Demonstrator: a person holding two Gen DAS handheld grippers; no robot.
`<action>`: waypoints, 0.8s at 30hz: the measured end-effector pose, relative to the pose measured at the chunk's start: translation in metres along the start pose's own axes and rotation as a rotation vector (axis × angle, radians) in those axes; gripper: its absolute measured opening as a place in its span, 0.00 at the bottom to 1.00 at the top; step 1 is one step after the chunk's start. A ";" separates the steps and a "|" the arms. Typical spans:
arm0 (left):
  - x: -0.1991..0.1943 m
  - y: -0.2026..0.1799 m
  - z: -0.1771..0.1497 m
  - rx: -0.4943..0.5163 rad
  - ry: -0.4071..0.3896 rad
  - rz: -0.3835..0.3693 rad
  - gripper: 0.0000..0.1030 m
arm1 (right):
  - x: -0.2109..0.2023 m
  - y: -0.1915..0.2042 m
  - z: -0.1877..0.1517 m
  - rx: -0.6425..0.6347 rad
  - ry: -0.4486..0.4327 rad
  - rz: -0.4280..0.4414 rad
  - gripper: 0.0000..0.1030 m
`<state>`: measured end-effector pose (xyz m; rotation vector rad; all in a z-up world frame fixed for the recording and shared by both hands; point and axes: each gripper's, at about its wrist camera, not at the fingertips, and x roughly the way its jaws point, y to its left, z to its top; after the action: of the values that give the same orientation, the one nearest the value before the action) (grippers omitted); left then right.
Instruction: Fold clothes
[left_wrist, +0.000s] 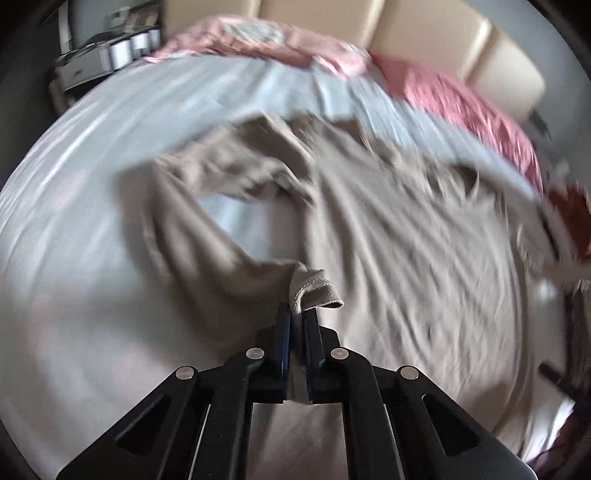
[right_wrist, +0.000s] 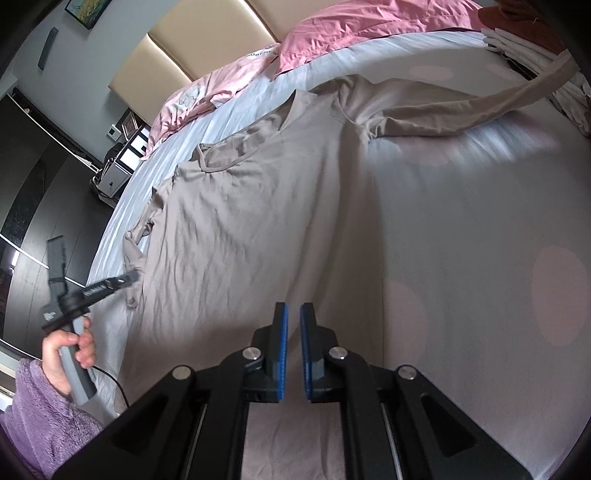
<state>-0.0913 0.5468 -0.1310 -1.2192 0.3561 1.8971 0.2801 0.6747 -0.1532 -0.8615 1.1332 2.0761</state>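
A beige long-sleeve shirt (right_wrist: 240, 221) lies spread face up on the bed's white sheet (right_wrist: 461, 240). My left gripper (left_wrist: 297, 314) is shut on the cuff (left_wrist: 317, 291) of one sleeve, and that sleeve loops back toward the shirt body (left_wrist: 388, 221). In the right wrist view the same gripper (right_wrist: 129, 275) sits at the shirt's left edge, held by a hand (right_wrist: 70, 350). The other sleeve (right_wrist: 461, 107) stretches toward the far right. My right gripper (right_wrist: 293, 306) hovers over the shirt's lower hem, pads almost together with nothing between them.
Pink pillows (right_wrist: 351, 33) and a padded beige headboard (right_wrist: 177, 55) lie at the head of the bed. A stack of pale folded clothes (right_wrist: 532, 55) rests at the far right corner. A purple fleece sleeve (right_wrist: 40, 417) shows at lower left. The left wrist view is motion-blurred.
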 end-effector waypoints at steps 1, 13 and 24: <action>-0.011 0.007 0.004 -0.023 -0.025 -0.005 0.06 | 0.000 -0.001 0.000 0.001 -0.002 -0.001 0.08; -0.148 0.121 0.102 -0.180 -0.265 0.092 0.05 | 0.007 -0.007 0.000 0.008 0.016 -0.047 0.08; -0.181 0.213 0.145 -0.220 -0.314 0.288 0.02 | 0.014 -0.012 0.002 0.011 0.017 -0.078 0.08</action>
<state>-0.3108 0.4164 0.0534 -1.0245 0.1630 2.3883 0.2802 0.6846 -0.1689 -0.9056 1.1011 2.0011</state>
